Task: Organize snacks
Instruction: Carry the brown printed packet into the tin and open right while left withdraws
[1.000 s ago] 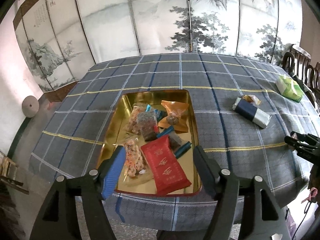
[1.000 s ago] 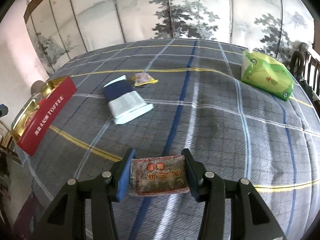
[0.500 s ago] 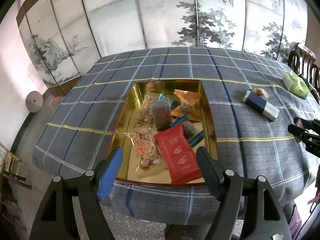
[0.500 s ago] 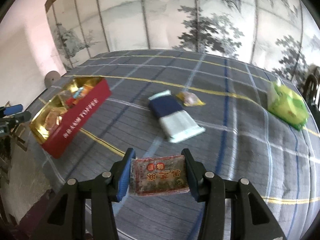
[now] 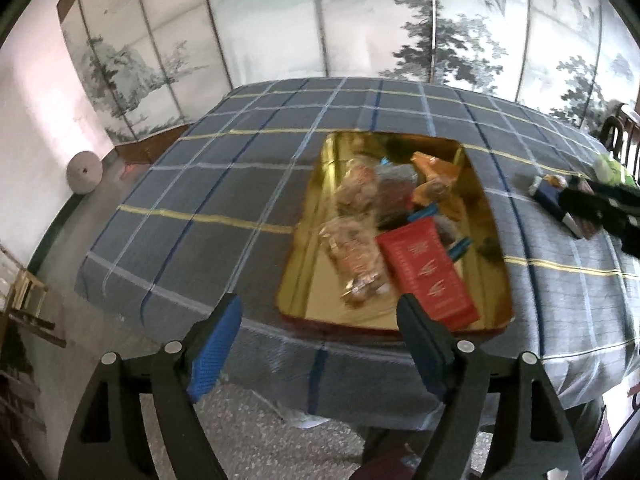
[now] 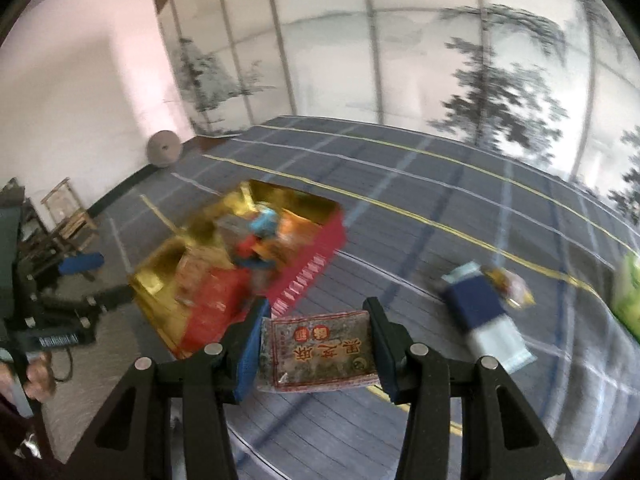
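Observation:
A gold-lined red tin (image 5: 312, 240) sits on the plaid table, holding several snack packets, among them a red packet (image 5: 426, 270). It also shows in the right wrist view (image 6: 308, 276), blurred. My right gripper (image 6: 316, 350) is shut on a brown snack packet (image 6: 320, 350) with red print, held above the table to the right of the tin. My left gripper (image 5: 320, 344) is open and empty, off the table's near edge in front of the tin. The right gripper (image 5: 600, 208) shows at the right of the left wrist view.
A navy and white packet (image 6: 484, 320) and a small yellow snack (image 6: 512, 286) lie on the plaid cloth (image 6: 420, 208) right of the tin. A green tissue pack (image 6: 628, 296) lies at the far right. A painted folding screen (image 5: 320, 20) stands behind the table.
My right gripper has carried the brown packet left toward the tin, which now looms closer. My left gripper has drawn back and left, off the table edge, still open.

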Tool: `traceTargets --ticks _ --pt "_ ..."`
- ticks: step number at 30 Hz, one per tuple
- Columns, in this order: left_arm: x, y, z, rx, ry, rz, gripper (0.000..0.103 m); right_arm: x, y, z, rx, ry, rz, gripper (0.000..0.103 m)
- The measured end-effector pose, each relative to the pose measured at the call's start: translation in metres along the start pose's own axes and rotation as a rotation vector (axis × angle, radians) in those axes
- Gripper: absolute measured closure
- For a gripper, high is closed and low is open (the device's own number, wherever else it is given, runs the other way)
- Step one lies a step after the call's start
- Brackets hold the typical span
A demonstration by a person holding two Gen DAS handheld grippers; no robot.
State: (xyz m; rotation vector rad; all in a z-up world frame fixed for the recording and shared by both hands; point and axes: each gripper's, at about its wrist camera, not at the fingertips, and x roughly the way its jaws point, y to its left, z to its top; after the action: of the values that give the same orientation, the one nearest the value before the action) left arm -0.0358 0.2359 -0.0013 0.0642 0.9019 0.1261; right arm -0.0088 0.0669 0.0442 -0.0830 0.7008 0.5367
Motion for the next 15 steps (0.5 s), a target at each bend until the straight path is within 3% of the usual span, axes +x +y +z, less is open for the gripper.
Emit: traceTargets --ticks 5,15 --pt "0.003 0.013 -0.006 -0.013 0.021 0.014 0.024 0.037 0.031 0.030 -0.039 0.026 0.087 0.055" --pt "0.009 0.032 -0.009 -0.026 0.030 0.018 0.022 0.108 0.087 0.057 -0.092 0.097 0.182 0.055"
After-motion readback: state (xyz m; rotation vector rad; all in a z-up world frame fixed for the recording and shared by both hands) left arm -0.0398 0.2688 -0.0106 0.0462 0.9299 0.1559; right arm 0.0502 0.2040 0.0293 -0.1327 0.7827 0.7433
